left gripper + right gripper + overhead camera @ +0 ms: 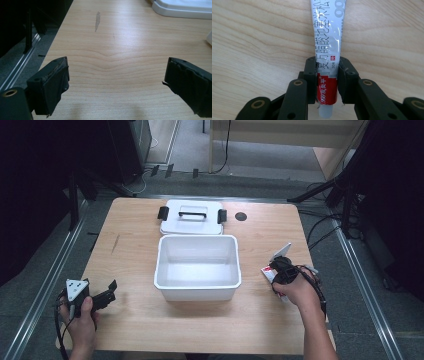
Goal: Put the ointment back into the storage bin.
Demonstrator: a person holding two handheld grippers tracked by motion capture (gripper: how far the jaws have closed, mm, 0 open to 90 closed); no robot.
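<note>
A light wooden table (pixel 150 320) seen from above; at its centre stands an open, empty white rectangular plastic box (pixel 197 266), and just behind it, at the table's far edge, lies its flat white lid with a black handle and two black side clips (pixel 192 217); a small dark round hole (pixel 241 216) marks the tabletop to the lid's right.

At the table's near left, the person's left hand (pixel 82 320) holds the left gripper (pixel 105 292) low over bare wood, well apart from the box; in the left gripper view its two black jaws stand wide apart with nothing between them – only wood grain and a grey smudge (pixel 97 21) farther off.

At the right, near the table's edge, the person's right hand (pixel 295 290) holds the right gripper (pixel 276 267); in the right gripper view its jaws are closed tight on a white-and-red ointment tube with printed characters (pixel 328 50) – clamped at the red band near the pale cap, the white body stretching away over the wood; from above, the tube's flat end angles up and away from the box.
</note>
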